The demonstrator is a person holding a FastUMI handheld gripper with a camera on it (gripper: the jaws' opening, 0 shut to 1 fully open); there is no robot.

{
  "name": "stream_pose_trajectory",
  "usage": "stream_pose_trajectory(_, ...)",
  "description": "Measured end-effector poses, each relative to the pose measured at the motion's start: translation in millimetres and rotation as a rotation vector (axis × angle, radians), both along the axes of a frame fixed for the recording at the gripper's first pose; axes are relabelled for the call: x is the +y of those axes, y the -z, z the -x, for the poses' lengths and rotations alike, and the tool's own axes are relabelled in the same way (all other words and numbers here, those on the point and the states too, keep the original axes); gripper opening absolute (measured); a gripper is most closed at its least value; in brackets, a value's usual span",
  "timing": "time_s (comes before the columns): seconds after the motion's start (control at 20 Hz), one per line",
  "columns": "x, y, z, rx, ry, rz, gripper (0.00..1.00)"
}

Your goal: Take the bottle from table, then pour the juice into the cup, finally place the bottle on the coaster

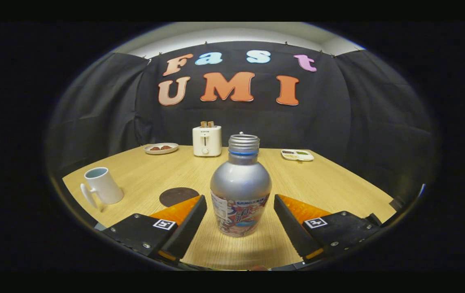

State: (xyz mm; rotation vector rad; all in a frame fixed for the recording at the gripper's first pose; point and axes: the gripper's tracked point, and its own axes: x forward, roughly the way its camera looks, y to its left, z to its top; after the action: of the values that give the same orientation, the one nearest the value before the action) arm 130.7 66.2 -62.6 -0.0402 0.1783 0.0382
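The bottle (240,191) stands upright on the worktop (317,183) near its front edge, between the open jaws of the gripper (240,221) with a gap on each side. The coaster (178,195) lies just left of the bottle, the cup (103,185) further left near the left edge. Along the back edge sit a plate (161,148), a toaster (206,140) and a tray (297,155), left to right

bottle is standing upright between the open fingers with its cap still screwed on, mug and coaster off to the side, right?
One thing is wrong: the bottle has no cap; the gripper view shows its threaded neck open. The rest holds: it stands upright between the open fingers of the gripper, with the mug and coaster to the side.
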Motion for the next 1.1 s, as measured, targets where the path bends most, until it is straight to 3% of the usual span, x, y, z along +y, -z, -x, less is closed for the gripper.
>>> stream_pose_trajectory(0.3,0,15,-5,0.042,0.011,-0.001,0.99)
stream_pose_trajectory(0.55,3,19,-4,0.062,0.018,0.003,0.8)
stream_pose_trajectory(1.1,30,-17,4,0.019,0.017,0.09,0.78)
